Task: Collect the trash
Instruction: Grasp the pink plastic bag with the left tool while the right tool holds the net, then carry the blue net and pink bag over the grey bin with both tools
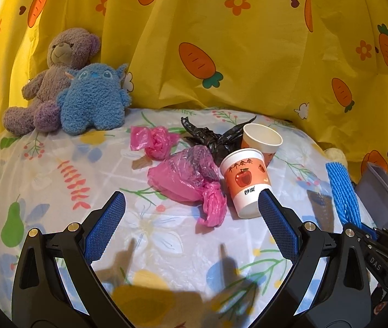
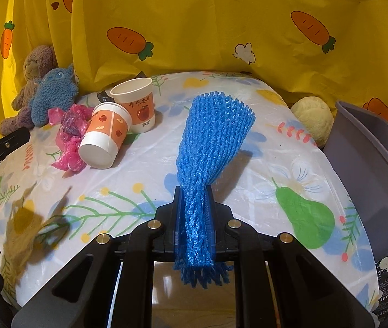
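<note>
My right gripper (image 2: 194, 194) is shut on a blue foam net sleeve (image 2: 210, 142) and holds it above the table; the sleeve also shows in the left wrist view (image 1: 341, 191). My left gripper (image 1: 191, 202) is open and empty, just short of a crumpled pink bag (image 1: 188, 180) and a tipped paper cup (image 1: 244, 181). A second cup (image 1: 260, 139) stands upright behind it. A smaller pink bag (image 1: 154, 140) and a black bag (image 1: 210, 136) lie further back. The cups (image 2: 106, 134) and pink bag (image 2: 69, 136) lie at the left in the right wrist view.
A grey bin (image 2: 376, 169) stands at the table's right edge, with a beige plush (image 2: 314, 117) beside it. A purple bear (image 1: 57, 73) and a blue plush (image 1: 92, 101) sit at the back left. A yellow carrot-print curtain (image 1: 248, 54) hangs behind the floral tablecloth (image 1: 57, 191).
</note>
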A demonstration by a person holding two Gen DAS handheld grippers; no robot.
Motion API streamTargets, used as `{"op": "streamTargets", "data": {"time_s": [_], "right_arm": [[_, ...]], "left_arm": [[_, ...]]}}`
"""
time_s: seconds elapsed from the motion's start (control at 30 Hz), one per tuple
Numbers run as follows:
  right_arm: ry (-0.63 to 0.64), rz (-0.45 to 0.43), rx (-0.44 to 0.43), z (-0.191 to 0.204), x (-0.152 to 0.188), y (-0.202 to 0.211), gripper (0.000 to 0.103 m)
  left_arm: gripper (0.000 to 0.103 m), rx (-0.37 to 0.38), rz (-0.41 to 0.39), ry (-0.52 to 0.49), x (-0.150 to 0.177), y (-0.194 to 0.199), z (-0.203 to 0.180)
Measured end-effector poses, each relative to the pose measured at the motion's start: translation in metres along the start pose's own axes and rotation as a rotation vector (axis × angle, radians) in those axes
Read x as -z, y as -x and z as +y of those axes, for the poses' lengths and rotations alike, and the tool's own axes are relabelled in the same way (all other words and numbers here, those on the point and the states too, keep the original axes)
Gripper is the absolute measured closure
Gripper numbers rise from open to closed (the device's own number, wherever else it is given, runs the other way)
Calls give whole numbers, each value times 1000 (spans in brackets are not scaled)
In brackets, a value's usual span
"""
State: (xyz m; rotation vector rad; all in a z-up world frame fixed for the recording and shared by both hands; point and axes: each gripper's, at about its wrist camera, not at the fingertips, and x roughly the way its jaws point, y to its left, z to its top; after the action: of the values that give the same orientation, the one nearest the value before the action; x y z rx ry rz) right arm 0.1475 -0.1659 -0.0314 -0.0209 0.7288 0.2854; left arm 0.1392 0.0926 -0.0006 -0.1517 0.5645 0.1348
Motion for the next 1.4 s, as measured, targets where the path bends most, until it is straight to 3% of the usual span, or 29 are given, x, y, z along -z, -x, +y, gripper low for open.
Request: {"op": "streamTargets", "data": {"time_s": [0.3,0.4,0.47,0.57,0.67,0.8,0.83,1.07,1.27,1.4], "right_arm": [[-6,-8,-18,-5,0,1,87],[-14,-6,-12,-10,-1,0,87],[-17,-6,-6,-13,-2,0,87],[-22,-7,-5,-17,-2,-1,87],[-28,-11,-6,-19,-2,-1,87],[-32,-18,-11,-19,-2,1,87],[-33,-20,-12,-19,-1,2,87],[-28,-35,-28,-17,1,12,87],[-17,-64,-32,-14,2,25,87],[-12,-79,-30,-13,4,35,87]], "left_arm": [[17,30,66,36,-18,-53,9],[31,72,122,48,-16,-73,8],[47,95,158,44,-13,-84,6],[63,129,197,48,-7,-95,5],[79,162,203,40,-3,-95,3],[93,145,181,15,-3,-83,4],[101,144,172,21,-3,-78,6],[101,155,70,72,-4,-30,22],[101,94,1,33,3,6,12],[101,99,-26,23,8,21,1]]}}
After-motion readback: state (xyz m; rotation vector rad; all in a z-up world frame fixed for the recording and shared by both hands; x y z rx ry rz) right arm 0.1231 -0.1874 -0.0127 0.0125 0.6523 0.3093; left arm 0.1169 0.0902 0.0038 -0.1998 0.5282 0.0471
